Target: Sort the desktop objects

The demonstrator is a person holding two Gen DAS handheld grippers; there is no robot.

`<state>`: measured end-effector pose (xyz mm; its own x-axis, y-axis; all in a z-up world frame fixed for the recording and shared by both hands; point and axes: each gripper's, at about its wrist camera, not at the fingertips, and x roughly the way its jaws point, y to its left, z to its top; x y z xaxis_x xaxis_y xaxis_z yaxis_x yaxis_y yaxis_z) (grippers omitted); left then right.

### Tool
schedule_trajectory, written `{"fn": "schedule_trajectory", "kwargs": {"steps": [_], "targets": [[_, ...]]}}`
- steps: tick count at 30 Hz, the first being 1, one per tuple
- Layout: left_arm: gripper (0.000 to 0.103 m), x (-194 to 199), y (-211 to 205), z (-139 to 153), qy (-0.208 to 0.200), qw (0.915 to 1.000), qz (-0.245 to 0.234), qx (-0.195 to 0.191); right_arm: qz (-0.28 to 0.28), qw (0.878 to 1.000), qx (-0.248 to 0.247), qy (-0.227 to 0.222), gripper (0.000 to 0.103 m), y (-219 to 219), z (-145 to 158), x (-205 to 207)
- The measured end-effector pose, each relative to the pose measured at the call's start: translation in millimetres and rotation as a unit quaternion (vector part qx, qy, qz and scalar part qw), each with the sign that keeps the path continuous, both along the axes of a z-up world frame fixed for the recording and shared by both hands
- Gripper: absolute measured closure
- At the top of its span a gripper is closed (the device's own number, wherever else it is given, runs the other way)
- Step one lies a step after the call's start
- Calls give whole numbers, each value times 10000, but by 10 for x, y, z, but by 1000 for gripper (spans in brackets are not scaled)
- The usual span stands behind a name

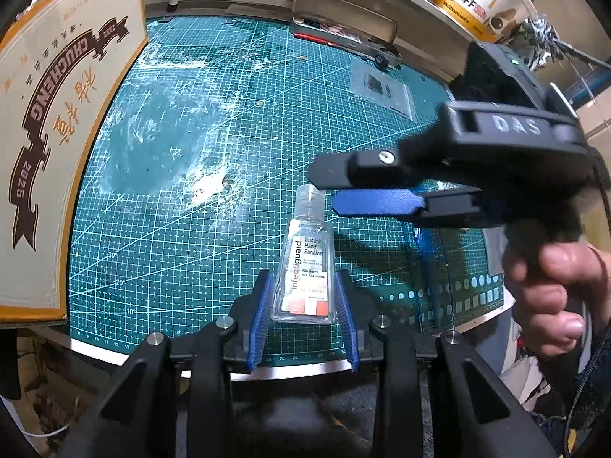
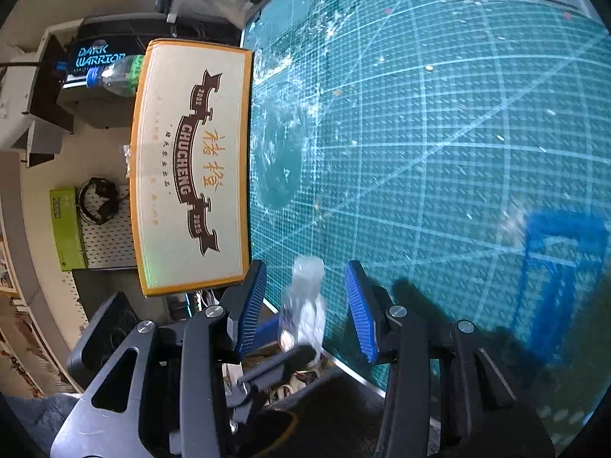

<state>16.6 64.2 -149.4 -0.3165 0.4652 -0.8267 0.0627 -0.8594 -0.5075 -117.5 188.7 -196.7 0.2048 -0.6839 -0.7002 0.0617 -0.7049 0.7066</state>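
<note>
A clear hand sanitizer bottle (image 1: pixel 307 263) lies on the green cutting mat (image 1: pixel 214 160), cap pointing away. My left gripper (image 1: pixel 303 286) is open, its blue pads on either side of the bottle's base, not touching. My right gripper (image 1: pixel 324 191) reaches in from the right, open, with its fingertips on either side of the bottle's cap. In the right wrist view the bottle (image 2: pixel 305 297) appears blurred between the open right gripper's (image 2: pixel 305 278) blue pads, with the left gripper's finger (image 2: pixel 267 328) under it.
A cream and orange CHUCHENG box (image 1: pixel 57 145) stands at the mat's left edge, also in the right wrist view (image 2: pixel 191 168). A tray of small items (image 1: pixel 343 26) and a clear bag (image 1: pixel 382 89) lie at the back. A blue frame (image 2: pixel 561 278) lies on the mat.
</note>
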Motion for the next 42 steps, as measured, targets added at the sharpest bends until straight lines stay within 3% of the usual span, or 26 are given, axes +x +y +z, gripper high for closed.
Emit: {"fn": "schedule_trajectory", "kwargs": {"steps": [2, 4, 7, 10, 12, 14, 15, 22, 27, 32, 36, 38, 40, 42], "targets": [[71, 4, -47, 11, 45, 10000, 27, 33, 90, 9999, -22, -80, 68, -71, -49, -9], [70, 6, -93, 18, 80, 9999, 43, 78, 168, 9997, -42, -162, 84, -143, -95, -18], [70, -22, -136, 4, 5, 9998, -29, 202, 275, 9996, 61, -31, 86, -225, -68, -20], [69, -65, -128, -63, -163, 9997, -129, 149, 731, 9939, 516, 644, 86, -415, 114, 32], [67, -76, -135, -100, -237, 9995, -172, 113, 1088, 9833, 764, 1244, 86, -548, 279, 104], [56, -71, -147, -146, -363, 9991, -197, 9, 1471, 9660, 961, 1898, 86, -696, 456, 221], [48, -61, -167, -159, -385, 9991, -164, -23, 1586, 9609, 1055, 2007, 86, -738, 464, 257], [48, 62, -367, -261, -508, 9987, 45, -23, 2372, 9162, 1701, 2747, 86, -1034, 519, 510], [48, 140, -438, -285, -541, 9985, 99, -16, 2908, 8741, 2145, 3246, 86, -1245, 559, 691], [48, 186, -481, -299, -560, 9984, 102, 38, 3166, 8628, 2214, 3262, 86, -1350, 547, 731], [48, 205, -503, -317, -588, 9982, 114, 85, 3465, 8447, 2376, 3315, 86, -1453, 562, 828], [48, 215, -508, -331, -605, 9981, 116, 76, 3502, 8435, 2360, 3319, 82, -1478, 576, 860], [48, 221, -505, -344, -613, 9980, 105, 52, 3422, 8517, 2228, 3285, 58, -1469, 618, 854], [48, 225, -509, -340, -580, 9983, 44, 93, 3209, 8653, 2056, 3257, 45, -1413, 716, 816]]}}
